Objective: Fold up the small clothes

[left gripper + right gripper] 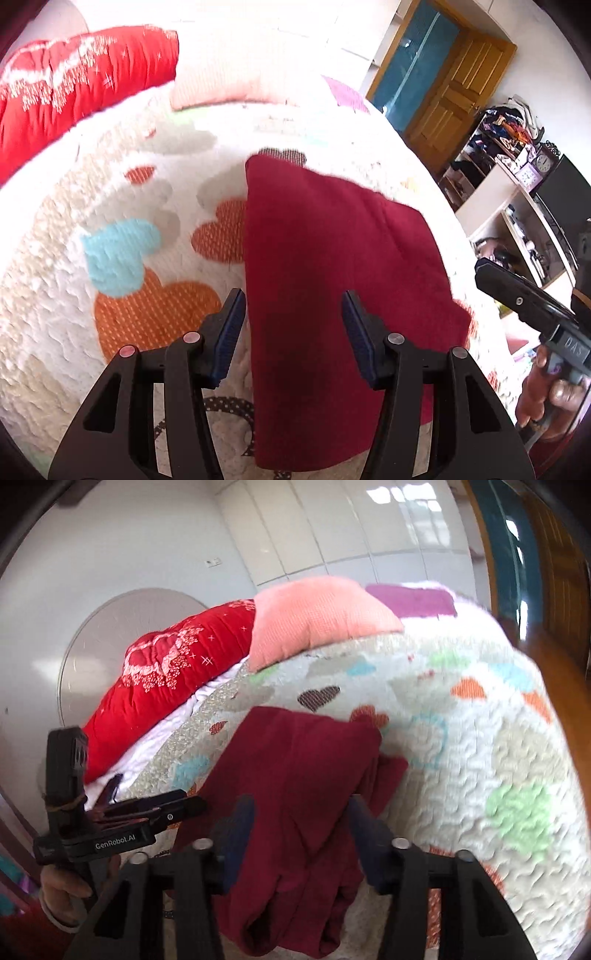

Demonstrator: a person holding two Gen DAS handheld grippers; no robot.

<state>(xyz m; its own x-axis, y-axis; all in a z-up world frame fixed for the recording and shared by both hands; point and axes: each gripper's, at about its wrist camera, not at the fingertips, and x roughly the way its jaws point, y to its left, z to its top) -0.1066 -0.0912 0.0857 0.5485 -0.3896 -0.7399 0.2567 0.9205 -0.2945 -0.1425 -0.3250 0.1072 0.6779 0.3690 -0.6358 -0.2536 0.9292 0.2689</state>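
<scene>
Plainly spread, left gripper (pixel 293 325), blue pads (pixel 231 332) apart above the garment (pixel 332 258), pinching nothing; right gripper (pixel 301 834) likewise parted, garment seen between its fingers, contact impossible to tell through blur; maroon garment folded lengthwise on a heart-patterned quilt (pixel 110 221), its near end hanging over the bed edge; red duvet (pixel 74 81) and pink pillow (pixel 317 616) well behind; wooden door (pixel 454 92) and cluttered shelves (pixel 498 155) off to the right; open quilt on both sides of the garment.
</scene>
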